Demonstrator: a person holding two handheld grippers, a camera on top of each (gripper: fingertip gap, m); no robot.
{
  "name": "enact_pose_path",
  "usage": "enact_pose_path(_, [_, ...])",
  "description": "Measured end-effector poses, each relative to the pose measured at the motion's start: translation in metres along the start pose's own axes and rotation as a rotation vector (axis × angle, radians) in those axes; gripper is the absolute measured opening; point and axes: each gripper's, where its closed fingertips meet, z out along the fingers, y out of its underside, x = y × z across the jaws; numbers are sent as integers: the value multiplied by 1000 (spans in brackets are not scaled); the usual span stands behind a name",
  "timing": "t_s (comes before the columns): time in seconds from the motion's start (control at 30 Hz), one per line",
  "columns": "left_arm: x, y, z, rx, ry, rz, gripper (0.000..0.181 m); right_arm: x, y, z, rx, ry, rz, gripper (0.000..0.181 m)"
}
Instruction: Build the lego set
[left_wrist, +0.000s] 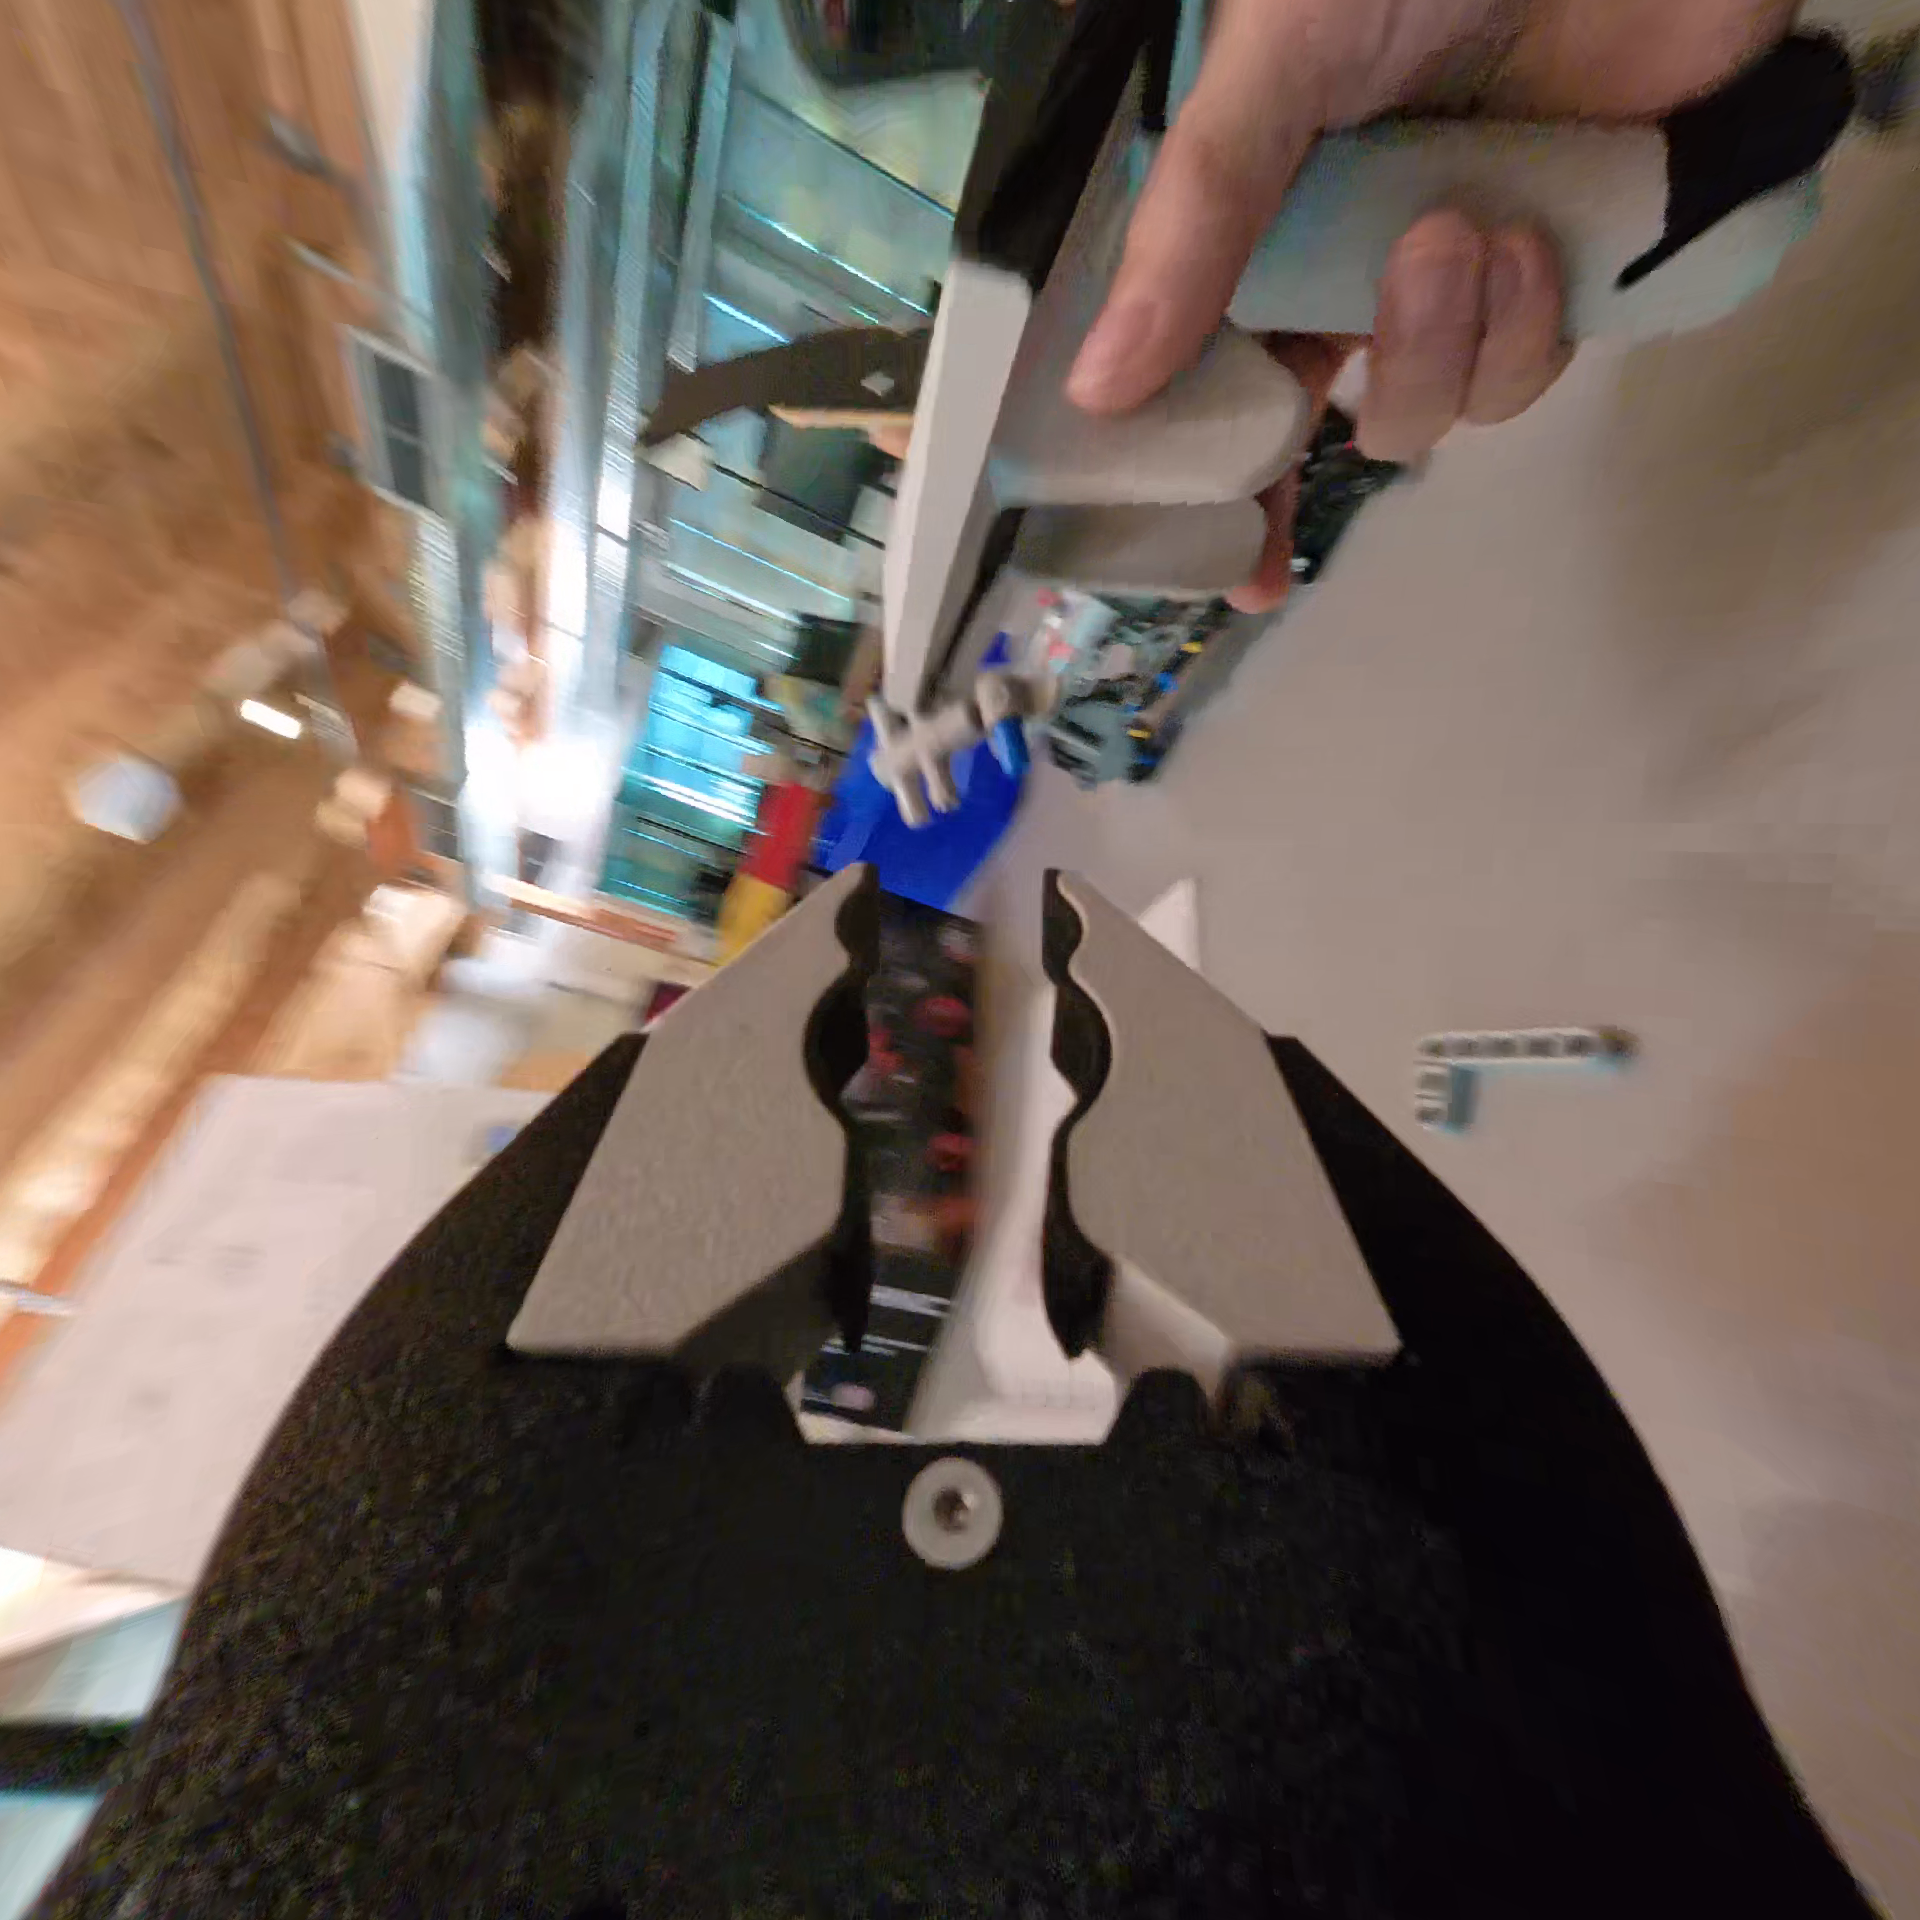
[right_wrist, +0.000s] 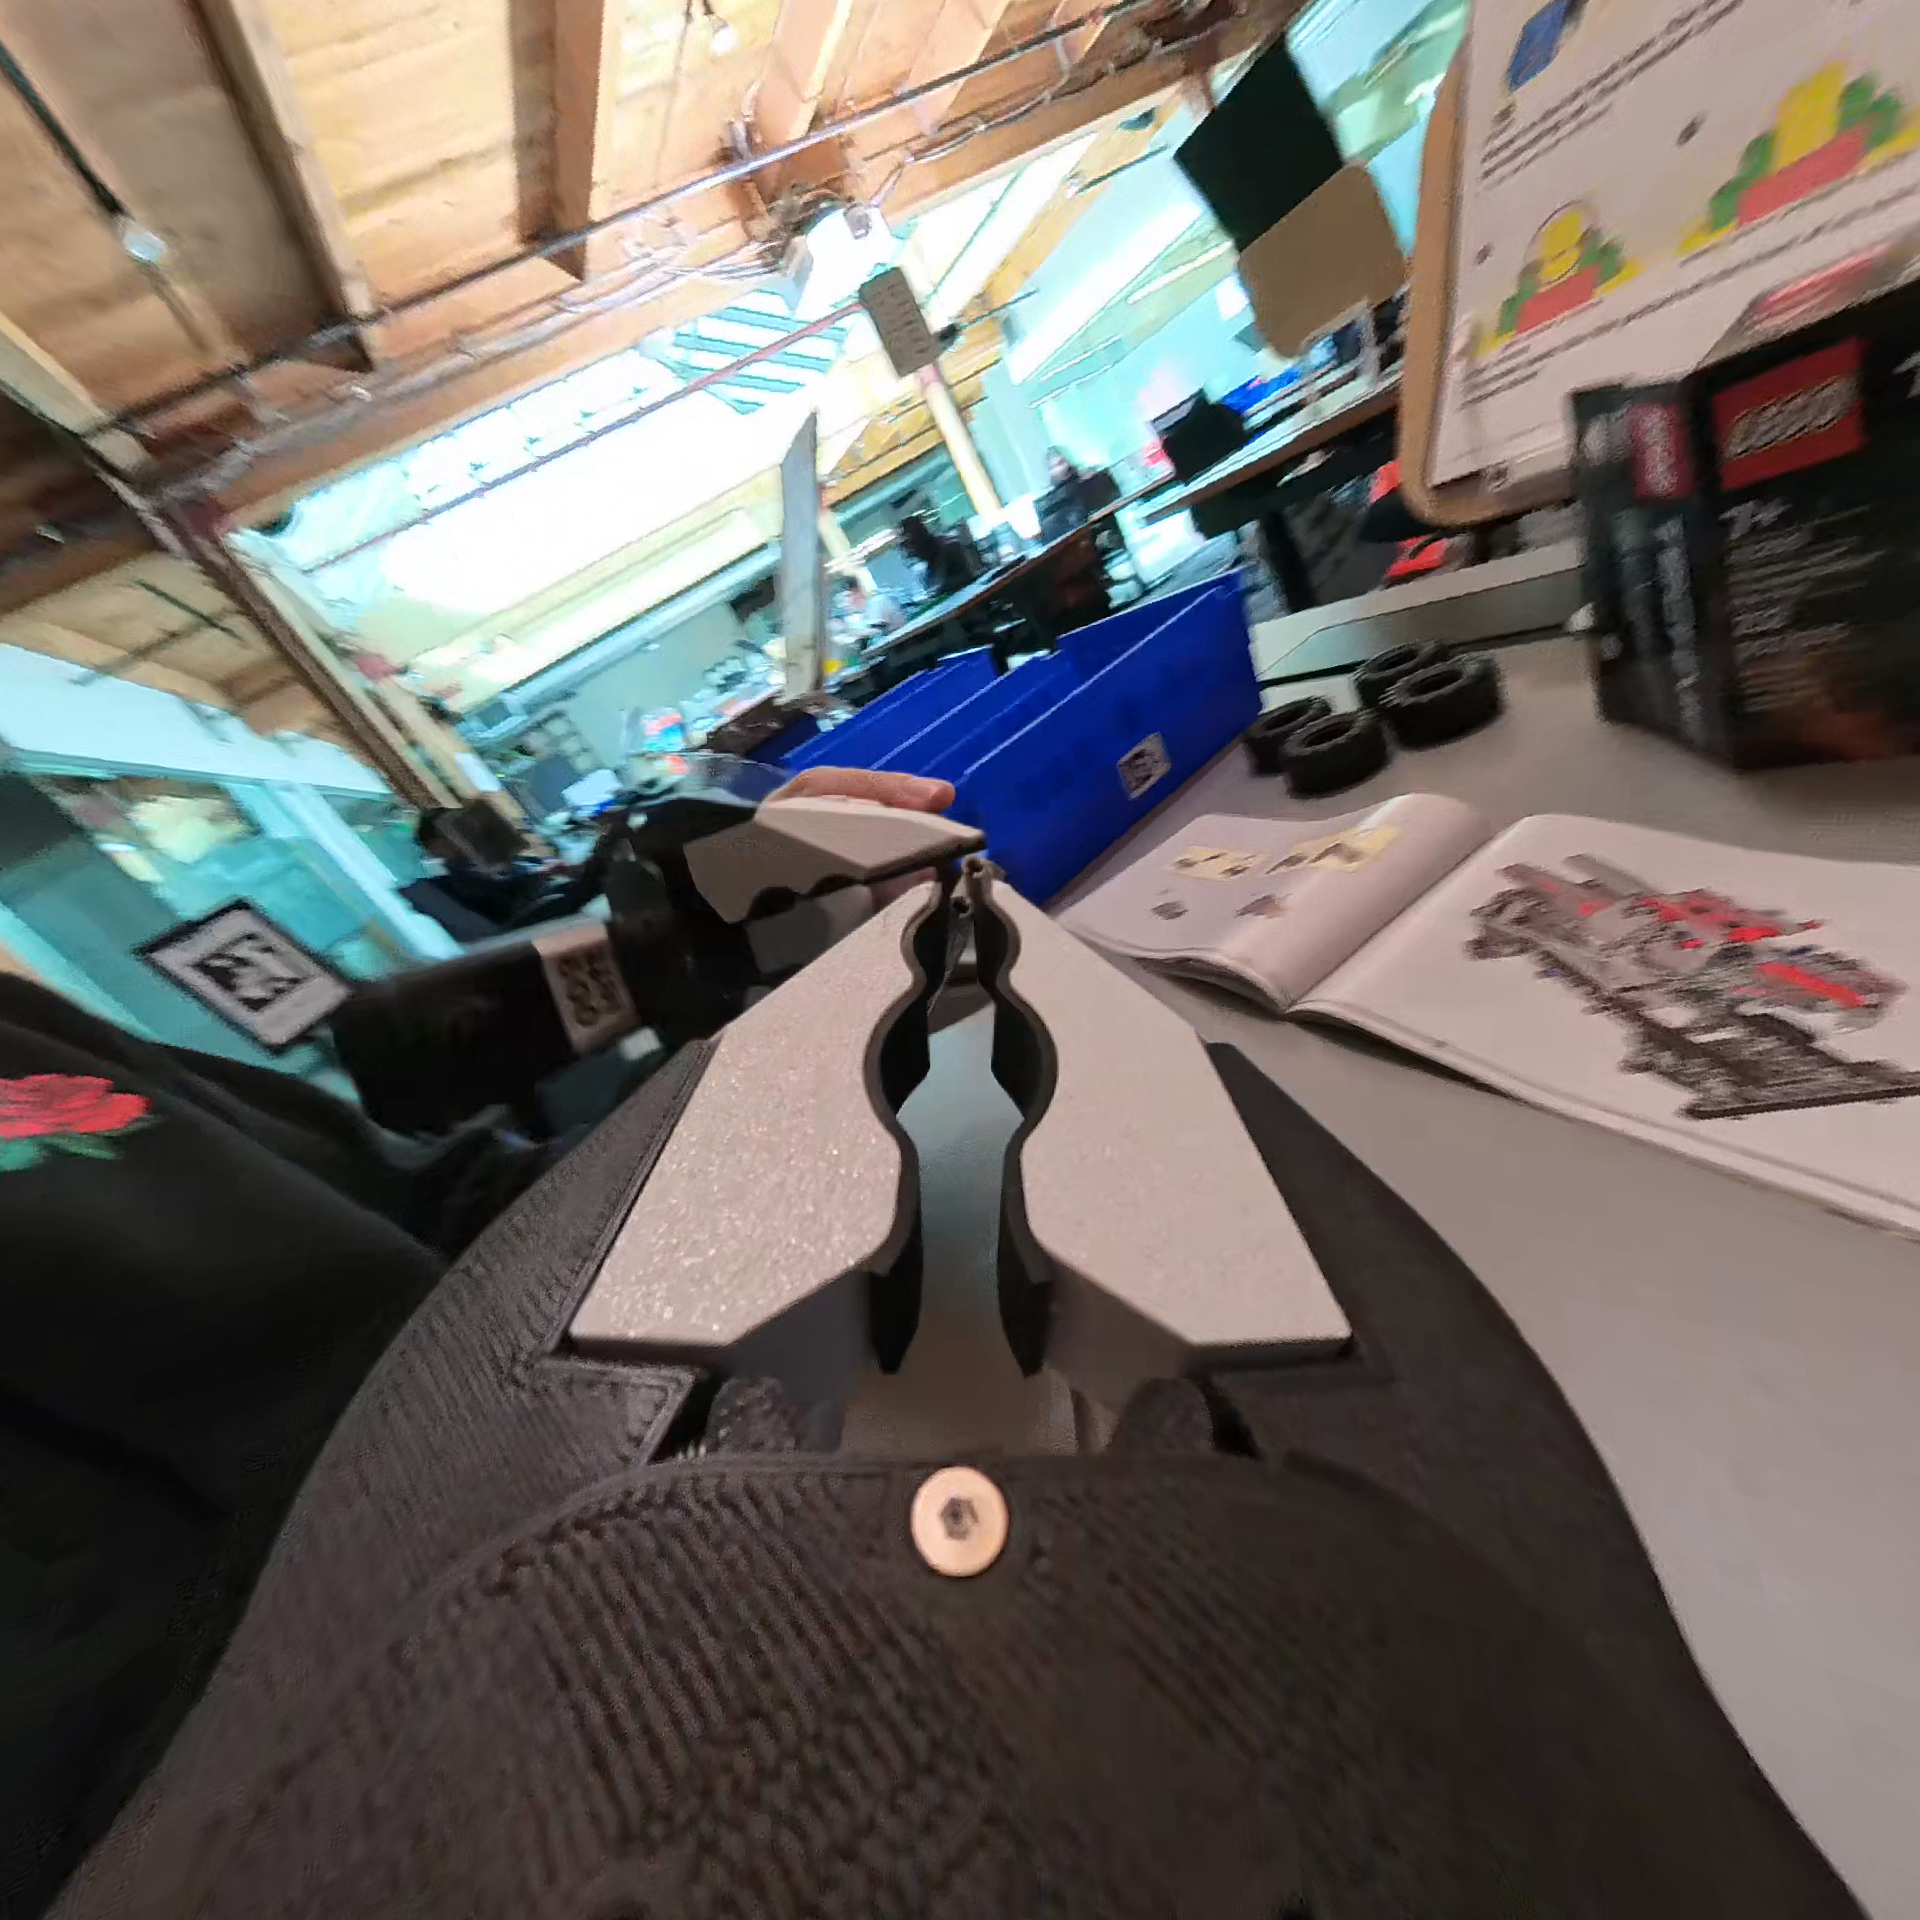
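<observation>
My right gripper is shut at its tips on a small grey lego piece, held in the air. The left wrist view shows that gripper in a hand, with the grey piece sticking out of its tips. My left gripper is open and empty, a short way from that piece. In the right wrist view the left gripper is just left of my right fingertips. A light grey lego part lies on the white table.
An open instruction booklet lies on the table at the right. Behind it stand a black lego box, several black tyres and blue bins. A board with a printed sheet leans at the far right. The tips of both grippers are at nearly the same place.
</observation>
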Motion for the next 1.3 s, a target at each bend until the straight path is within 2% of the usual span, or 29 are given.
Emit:
enact_pose_path(0.1, [11,17,0,-42,174,-388,27,5,-6,-5,78,130,-195,3])
enact_pose_path(0.2, [7,15,-2,-8,279,-840,29,10,-9,-13,154,320,-521,3])
enact_pose_path(0.3, [-9,5,-2,106,328,-1284,23,9,7,-10,42,478,-909,3])
enact_pose_path(0.37, [-18,-12,-7,255,406,-1459,15,12,12,-9,-34,611,-1171,3])
enact_pose_path(0.43, [-17,-10,-4,256,434,-1572,12,14,16,-8,-93,707,-1348,3])
enact_pose_path(0.57, [1,-5,2,165,496,-1635,22,16,22,-4,-213,796,-1536,2])
enact_pose_path(0.7, [4,-15,2,200,567,-1694,26,16,30,1,-306,811,-1689,3])
enact_pose_path(0.83, [11,-9,5,156,596,-1799,18,15,39,5,-380,808,-1852,3])
enact_pose_path(0.97, [26,-3,5,75,649,-1810,15,16,44,7,-442,808,-1946,3])
enact_pose_path(1.03, [27,-1,4,74,655,-1816,15,18,46,8,-469,811,-1957,3])
enact_pose_path(1.07, [27,-3,3,81,667,-1806,8,18,47,8,-475,805,-1963,3])
enact_pose_path(1.2, [31,-1,1,84,692,-1764,7,20,52,10,-485,763,-1921,4])
enact_pose_path(1.27, [36,5,-3,69,719,-1733,6,16,59,10,-457,635,-1787,7])
enact_pose_path(1.3, [38,8,-5,77,732,-1709,6,13,56,7,-421,592,-1664,17])
